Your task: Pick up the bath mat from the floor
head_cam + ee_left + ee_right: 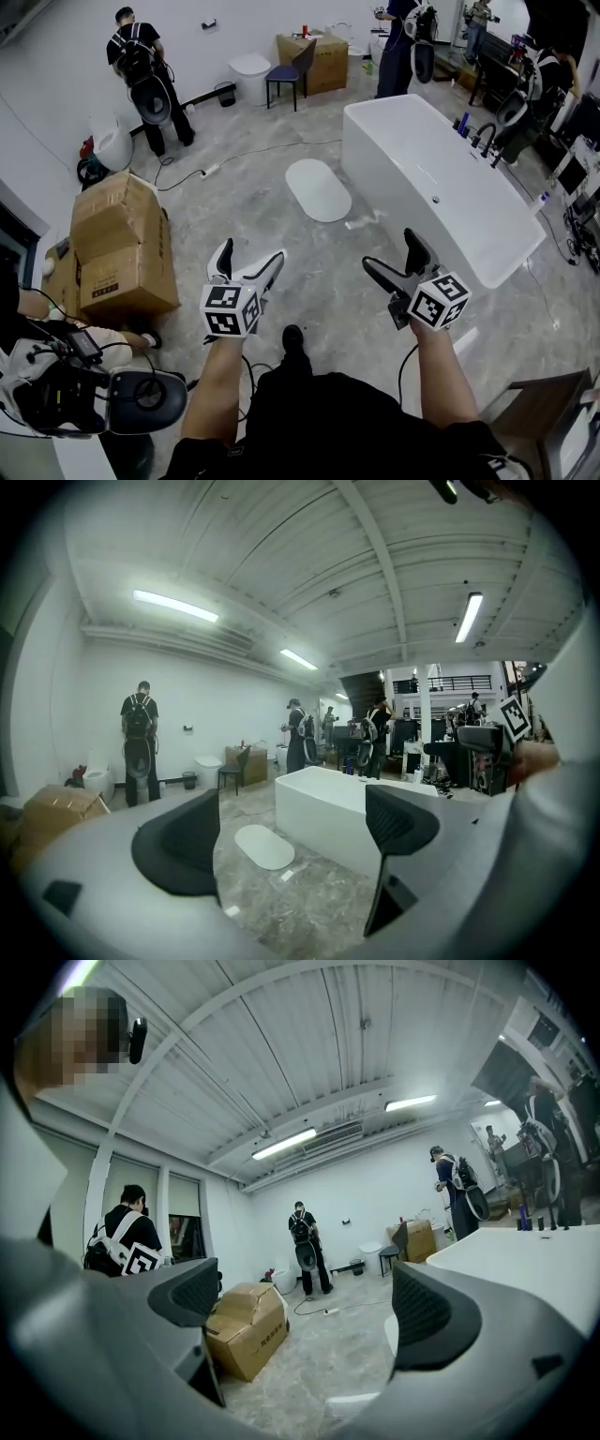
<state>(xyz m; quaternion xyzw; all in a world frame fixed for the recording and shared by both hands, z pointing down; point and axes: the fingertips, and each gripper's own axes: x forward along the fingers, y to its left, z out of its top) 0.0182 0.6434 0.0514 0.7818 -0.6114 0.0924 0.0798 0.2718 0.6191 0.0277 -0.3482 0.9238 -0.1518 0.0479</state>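
The bath mat [319, 189] is a white oval lying flat on the grey marbled floor, just left of the bathtub. In the left gripper view the mat [264, 847] shows on the floor ahead, between the jaws but far off. My left gripper [251, 253] is held in the air well short of the mat, jaws wide apart and empty; its view [295, 832] shows the same. My right gripper [389, 250] is level with it to the right, also open with nothing between its jaws [305, 1307]. Neither gripper touches the mat.
A long white bathtub [441, 187] stands right of the mat. Stacked cardboard boxes [122, 244] sit at the left. A cable and power strip [202, 172] cross the floor behind. A chair [286, 75], a toilet [249, 75] and several standing people line the back.
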